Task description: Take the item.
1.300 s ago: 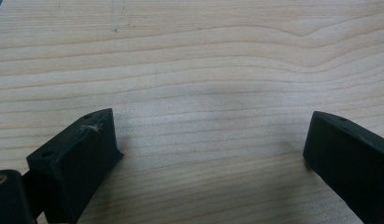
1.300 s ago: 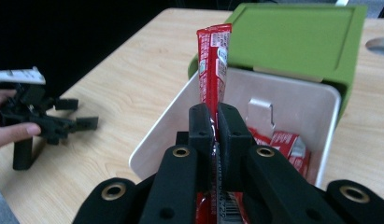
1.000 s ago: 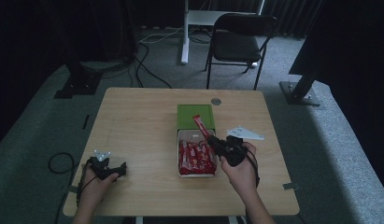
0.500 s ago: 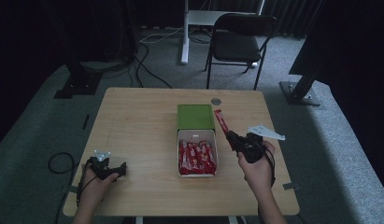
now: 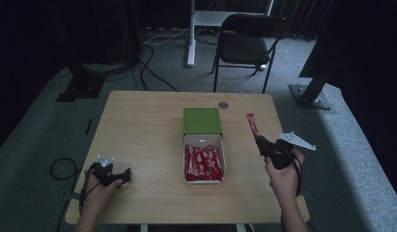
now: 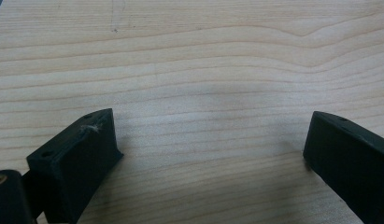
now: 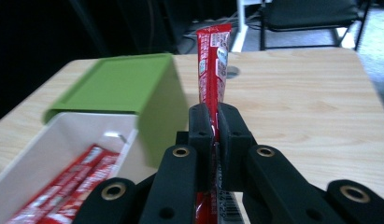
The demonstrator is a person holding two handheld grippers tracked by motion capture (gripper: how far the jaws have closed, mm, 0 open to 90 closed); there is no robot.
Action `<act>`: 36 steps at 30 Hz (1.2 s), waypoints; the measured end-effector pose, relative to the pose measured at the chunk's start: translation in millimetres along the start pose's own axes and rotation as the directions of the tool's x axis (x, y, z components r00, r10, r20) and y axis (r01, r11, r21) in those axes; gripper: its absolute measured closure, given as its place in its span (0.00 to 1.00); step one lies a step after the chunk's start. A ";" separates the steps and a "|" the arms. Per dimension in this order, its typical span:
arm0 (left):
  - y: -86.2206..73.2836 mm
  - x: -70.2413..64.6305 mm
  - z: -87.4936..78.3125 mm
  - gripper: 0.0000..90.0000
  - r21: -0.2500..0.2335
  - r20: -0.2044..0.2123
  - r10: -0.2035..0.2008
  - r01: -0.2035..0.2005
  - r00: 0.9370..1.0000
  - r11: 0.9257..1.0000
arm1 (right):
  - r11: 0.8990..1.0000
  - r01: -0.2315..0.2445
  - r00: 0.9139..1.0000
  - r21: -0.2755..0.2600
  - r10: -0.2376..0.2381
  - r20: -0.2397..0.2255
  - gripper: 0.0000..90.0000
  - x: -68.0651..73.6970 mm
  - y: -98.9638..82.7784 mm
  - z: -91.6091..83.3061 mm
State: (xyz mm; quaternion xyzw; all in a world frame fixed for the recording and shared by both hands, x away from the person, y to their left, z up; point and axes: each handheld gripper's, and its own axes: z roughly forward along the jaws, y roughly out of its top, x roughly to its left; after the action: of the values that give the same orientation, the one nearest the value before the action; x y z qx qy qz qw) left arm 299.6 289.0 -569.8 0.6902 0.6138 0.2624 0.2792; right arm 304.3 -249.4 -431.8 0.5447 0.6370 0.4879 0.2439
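Right gripper (image 5: 264, 143), closed on a red stick packet (image 5: 252, 124), seen from the high view over the right part of the wooden table (image 5: 138, 125). The packet stands out of the jaws, tilted up and away from the hand, well clear of the white box (image 5: 186, 159) from which it appears to have been drawn. In the right gripper view the two black jaws pinch the packet near its lower end, its printed top rising above them. The box lies at the table's middle with its green lid (image 5: 201, 120) touching its far end; more red packets (image 5: 204, 162) lie side by side inside. Left gripper (image 5: 113, 175), jaws standing apart with nothing between them, rests on the near left of the table; the left gripper view shows bare wood between its jaws.

Step in hand, as judged: carrying one packet out of the box toward the bare table to its right. The next move likely calls for lowering the packet until it lies flat on the wood, then parting the jaws without flicking it, before reaching back to the box.
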 end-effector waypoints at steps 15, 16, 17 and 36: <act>0.0 0.0 0.0 0.04 0.000 0.000 0.000 0.000 1.000 1.000 | 0.998 -0.066 0.988 0.008 0.064 0.139 0.95 -55.7 -30.0 -1.3; 0.0 0.0 0.0 0.04 0.000 0.000 0.000 0.000 1.000 1.000 | 0.998 -0.065 0.987 0.014 0.062 0.147 0.95 -59.4 -32.5 -0.2; 0.0 0.0 0.0 0.04 0.000 0.000 0.000 0.000 1.000 1.000 | 0.998 -0.068 0.986 0.018 0.064 0.157 0.95 -63.1 -35.1 1.2; 0.0 0.0 0.0 0.04 0.000 0.000 0.000 0.000 1.000 1.000 | 0.978 -0.178 0.946 0.112 0.139 0.294 0.95 -113.2 -82.8 21.2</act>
State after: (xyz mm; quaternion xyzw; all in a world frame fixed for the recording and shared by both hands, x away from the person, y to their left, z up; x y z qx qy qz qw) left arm 299.5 289.0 -569.8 0.6902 0.6138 0.2625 0.2792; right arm 316.9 -341.6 -538.8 0.6742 0.5813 0.3776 0.2549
